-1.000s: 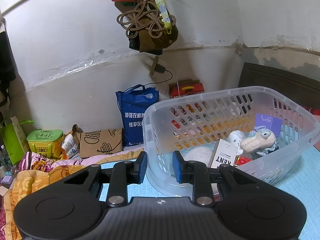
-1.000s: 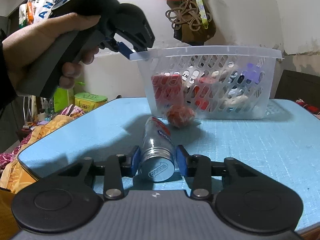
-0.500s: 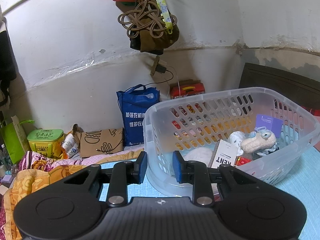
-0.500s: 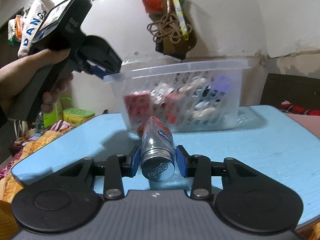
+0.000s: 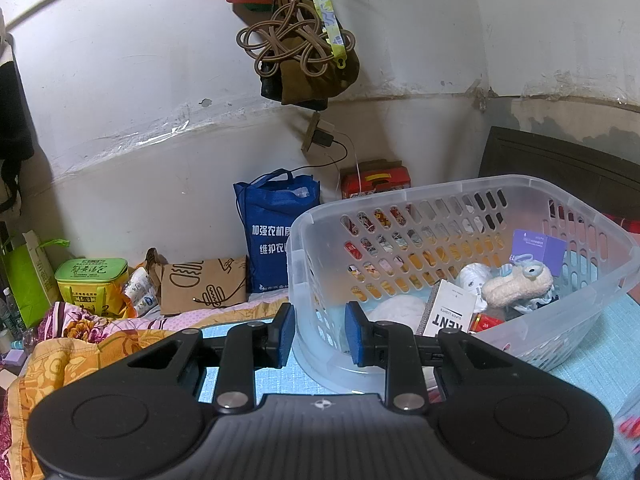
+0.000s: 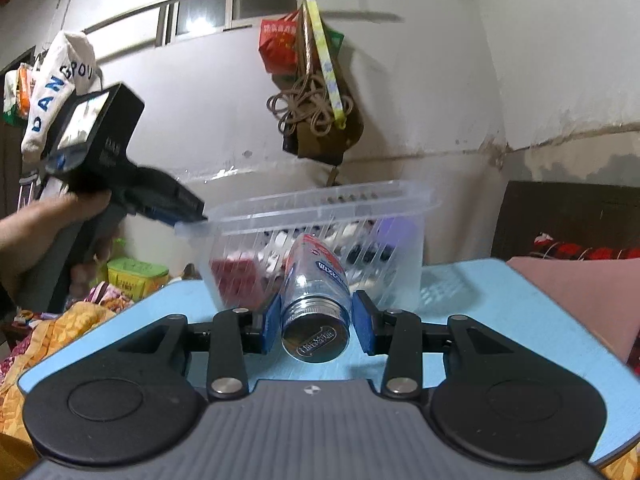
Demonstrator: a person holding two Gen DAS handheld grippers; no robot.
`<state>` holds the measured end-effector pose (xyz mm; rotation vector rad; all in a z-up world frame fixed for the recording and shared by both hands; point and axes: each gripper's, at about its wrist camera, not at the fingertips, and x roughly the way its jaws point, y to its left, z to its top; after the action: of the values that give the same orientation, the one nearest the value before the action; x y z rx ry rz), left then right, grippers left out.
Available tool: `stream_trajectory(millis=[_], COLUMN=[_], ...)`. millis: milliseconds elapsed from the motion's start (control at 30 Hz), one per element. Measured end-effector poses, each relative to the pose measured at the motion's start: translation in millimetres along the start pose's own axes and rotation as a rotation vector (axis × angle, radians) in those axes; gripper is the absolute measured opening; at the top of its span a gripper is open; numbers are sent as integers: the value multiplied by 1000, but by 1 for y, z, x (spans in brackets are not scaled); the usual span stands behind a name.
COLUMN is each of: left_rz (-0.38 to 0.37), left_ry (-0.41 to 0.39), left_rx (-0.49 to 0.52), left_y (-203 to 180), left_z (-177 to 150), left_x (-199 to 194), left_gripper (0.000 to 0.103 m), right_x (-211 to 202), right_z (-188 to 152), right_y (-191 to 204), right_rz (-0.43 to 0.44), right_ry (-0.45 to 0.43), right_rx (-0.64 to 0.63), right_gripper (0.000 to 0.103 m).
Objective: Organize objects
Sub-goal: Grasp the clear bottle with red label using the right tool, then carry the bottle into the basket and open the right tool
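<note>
Right tongs (image 6: 316,322) clamp smooth cylindrical metal-capped jar (image 6: 314,300).

basket (image 6: 320,216) contents blurred, hand (image 6: 44,232) cropped

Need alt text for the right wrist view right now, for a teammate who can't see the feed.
The right gripper holds a clear bottle by its metal cap end, raised above a blue table. Ahead, the left gripper grips the rim of a clear plastic basket holding assorted items, against a white wall.
</note>
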<state>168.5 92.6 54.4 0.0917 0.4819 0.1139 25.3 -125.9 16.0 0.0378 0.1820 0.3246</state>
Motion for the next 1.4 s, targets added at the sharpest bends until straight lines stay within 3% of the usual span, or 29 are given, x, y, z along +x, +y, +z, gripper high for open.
stream_trajectory(millis=[300, 533, 700, 900, 933, 967, 1033, 1100, 1167, 1400], left_rz=[0, -1, -1, -3, -4, -5, -4, -5, -9, -10], left_ry=[0, 1, 1, 1, 1, 1, 2, 2, 0, 1], left_rx=[-1, 0, -1, -1, -2, -2, -1, 1, -3, -2], left_y=[0, 1, 1, 2, 2, 3, 3, 3, 4, 5], left_z=[0, -1, -1, -1, -2, -2, -2, -2, -2, -1], left_x=[0, -1, -1, -1, -2, -2, -1, -1, 0, 4], left_gripper=[31, 31, 31, 31, 31, 31, 31, 31, 31, 31], right_x=[-9, 14, 83, 149, 158, 166, 171, 152, 134, 66], right_z=[20, 89, 130, 127, 124, 121, 115, 109, 106, 75], right_y=[-7, -5, 3, 23, 22, 21, 13, 1, -7, -3], right_rz=[-1, 54, 152, 70, 56, 52, -10, 27, 66, 90], right_ry=[-56, -113, 46, 148, 161, 165, 144, 110, 85, 10], right_rx=[1, -60, -36, -128, -138, -149, -143, -63, -5, -10], right_gripper=[42, 42, 43, 43, 46, 67, 89, 91, 103, 103])
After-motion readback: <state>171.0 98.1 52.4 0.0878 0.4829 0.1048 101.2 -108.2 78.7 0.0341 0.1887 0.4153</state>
